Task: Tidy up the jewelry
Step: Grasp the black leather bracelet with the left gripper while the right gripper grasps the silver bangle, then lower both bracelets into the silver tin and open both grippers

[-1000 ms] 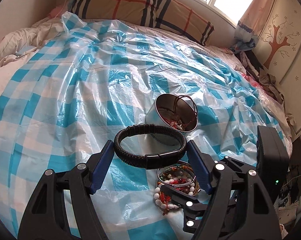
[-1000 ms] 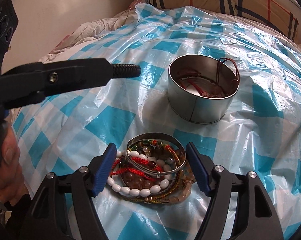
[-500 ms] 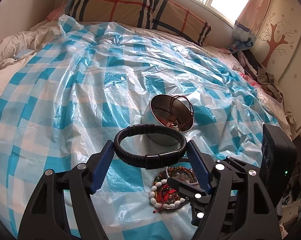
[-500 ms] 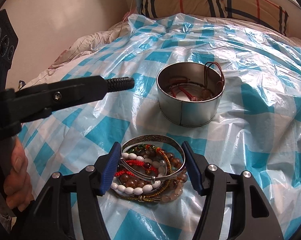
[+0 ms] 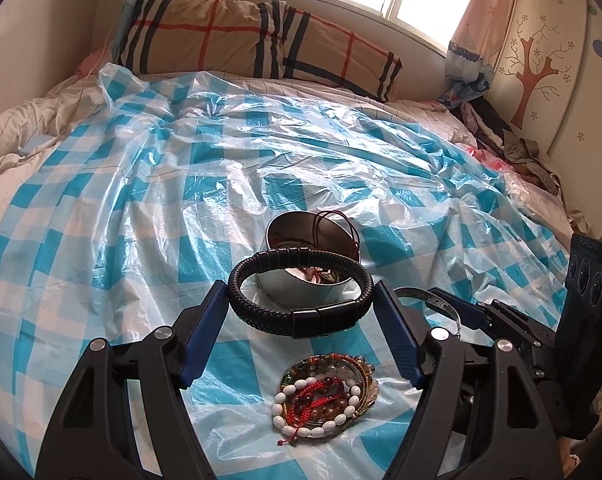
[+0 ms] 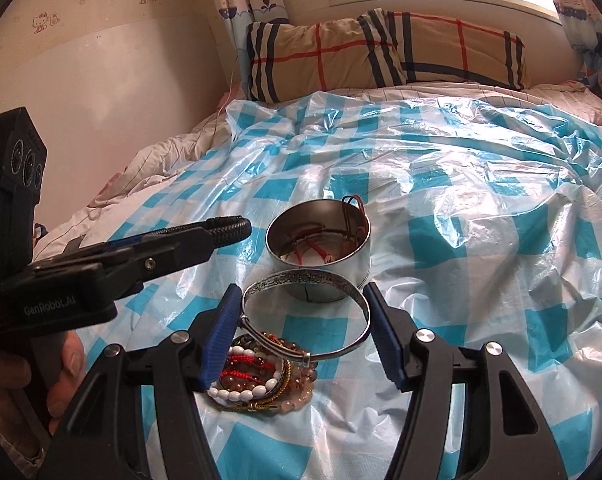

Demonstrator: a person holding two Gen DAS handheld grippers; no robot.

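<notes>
My left gripper (image 5: 299,300) is shut on a black braided leather bracelet (image 5: 301,318) and holds it above the bed, just before the round metal tin (image 5: 301,292). My right gripper (image 6: 304,320) is shut on a silver bangle (image 6: 333,280), lifted above a pile of beaded bracelets (image 6: 257,380) on the blue checked plastic sheet (image 6: 461,240). The pile also shows in the left wrist view (image 5: 325,392). The tin (image 6: 319,248) holds red cords and other pieces. The left gripper shows in the right wrist view (image 6: 225,232), left of the tin.
A plaid pillow (image 5: 261,48) lies at the head of the bed under the window. A wardrobe with a tree picture (image 5: 541,60) stands at the right, with clothes (image 5: 513,148) heaped beside the bed. A wall (image 6: 101,80) is at the left.
My right gripper has closed on the silver bangle and lifted it off the bead pile. Both grippers have risen; the left one still holds the black bracelet near the tin.
</notes>
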